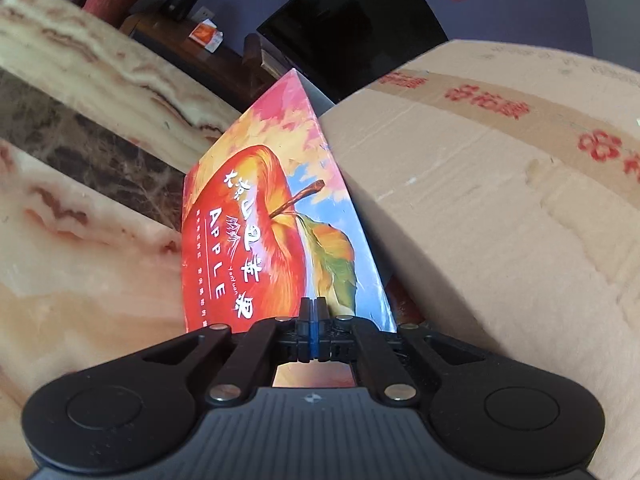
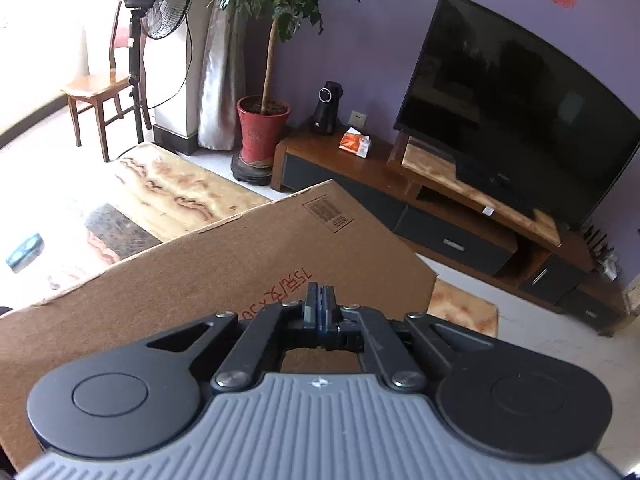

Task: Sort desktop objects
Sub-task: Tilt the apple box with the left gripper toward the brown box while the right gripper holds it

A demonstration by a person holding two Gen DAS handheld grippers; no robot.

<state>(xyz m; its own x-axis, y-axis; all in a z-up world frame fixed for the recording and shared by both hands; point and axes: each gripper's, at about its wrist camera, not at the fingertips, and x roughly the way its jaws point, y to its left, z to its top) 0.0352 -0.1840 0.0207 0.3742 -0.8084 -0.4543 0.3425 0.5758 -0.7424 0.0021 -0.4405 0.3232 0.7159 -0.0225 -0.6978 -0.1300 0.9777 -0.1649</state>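
Left claw [image 1: 314,303]: pinched shut, holds nothing, tips near the apple box [image 1: 276,216].
Right claw [image 2: 320,294]: pinched shut, holds nothing, above the brown box [image 2: 180,280].
Boxes: 2, side by side on the table [image 1: 80,280].
Done: cannot tell.
Left: blue thing [image 2: 25,252] far left.

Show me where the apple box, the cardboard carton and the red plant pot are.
apple box [image 1: 256,232]: left wrist view, printed apple on its face.
cardboard carton [image 1: 480,200]: left wrist view, plain side.
red plant pot [image 2: 262,132]: right wrist view, front wall.
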